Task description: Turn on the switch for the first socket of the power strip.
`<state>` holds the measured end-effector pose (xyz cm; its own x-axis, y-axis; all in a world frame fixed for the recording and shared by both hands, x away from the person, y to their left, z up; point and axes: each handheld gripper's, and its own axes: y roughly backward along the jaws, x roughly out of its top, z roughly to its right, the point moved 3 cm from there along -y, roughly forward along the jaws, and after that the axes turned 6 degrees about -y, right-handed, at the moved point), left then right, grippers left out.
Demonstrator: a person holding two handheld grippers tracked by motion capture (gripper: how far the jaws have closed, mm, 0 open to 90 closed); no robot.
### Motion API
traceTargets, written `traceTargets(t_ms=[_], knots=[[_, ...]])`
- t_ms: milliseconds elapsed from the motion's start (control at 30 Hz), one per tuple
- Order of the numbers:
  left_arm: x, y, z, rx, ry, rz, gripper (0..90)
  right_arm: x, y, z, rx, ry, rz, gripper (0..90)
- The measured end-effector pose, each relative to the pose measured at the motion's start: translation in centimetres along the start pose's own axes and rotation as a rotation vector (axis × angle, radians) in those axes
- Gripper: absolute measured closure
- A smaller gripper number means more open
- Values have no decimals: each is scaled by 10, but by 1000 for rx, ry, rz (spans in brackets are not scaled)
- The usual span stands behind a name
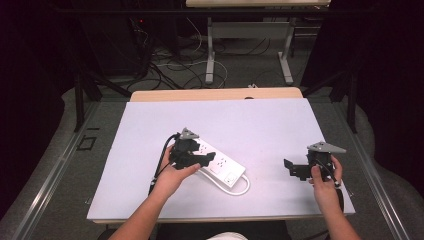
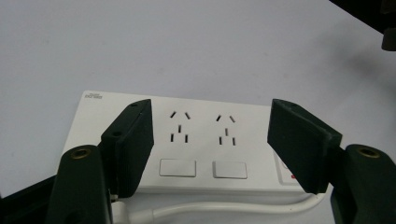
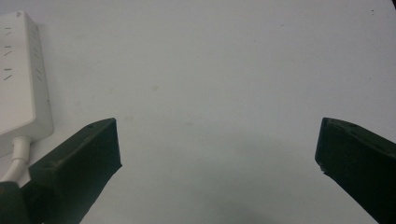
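A white power strip [image 1: 218,165] lies flat on the white mat [image 1: 150,130], its cable [image 1: 240,189] looped beside it.

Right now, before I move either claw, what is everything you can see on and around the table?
power strip: one, white, on the sheet left of centre, lying slantwise, sockets and two switches up
power strip cord: one, white, curling from the strip's near end
sheet: one, pale lavender-white, covering the table top
table: one, light wood, its far edge showing beyond the sheet
second table: one, light top on grey legs, across the floor behind
floor cables: several, black and white, on the floor behind
left claw: black, jaws open over the strip, pads clear of it
right claw: black, jaws wide open over bare sheet, nothing between
hands: two, one on each claw
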<state>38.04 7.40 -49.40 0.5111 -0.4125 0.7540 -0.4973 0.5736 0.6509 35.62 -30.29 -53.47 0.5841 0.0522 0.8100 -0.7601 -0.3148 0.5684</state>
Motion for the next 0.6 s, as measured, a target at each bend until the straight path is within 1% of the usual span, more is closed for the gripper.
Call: traceTargets(t_ms=[100, 167, 233, 333, 367, 467, 600], knots=[[0, 2, -5, 13, -5, 8, 310, 0, 0, 0, 1, 1, -1, 0], [0, 3, -7, 16, -4, 23, 272, 0, 0, 0, -3, 1, -1, 0], [1, 4, -10, 24, -8, 24, 253, 0, 0, 0, 1, 1, -1, 0], [1, 6, -13, 38, -12, 39, 212, 0, 0, 0, 1, 0, 0, 0], [2, 7, -14, 48, -10, 35, 202, 0, 0, 0, 1, 1, -1, 0], [2, 9, -17, 50, 7, 47, 176, 0, 0, 0, 1, 0, -1, 0], [2, 12, -21, 61, 18, 53, 164, 0, 0, 0, -7, -1, 7, 0]])
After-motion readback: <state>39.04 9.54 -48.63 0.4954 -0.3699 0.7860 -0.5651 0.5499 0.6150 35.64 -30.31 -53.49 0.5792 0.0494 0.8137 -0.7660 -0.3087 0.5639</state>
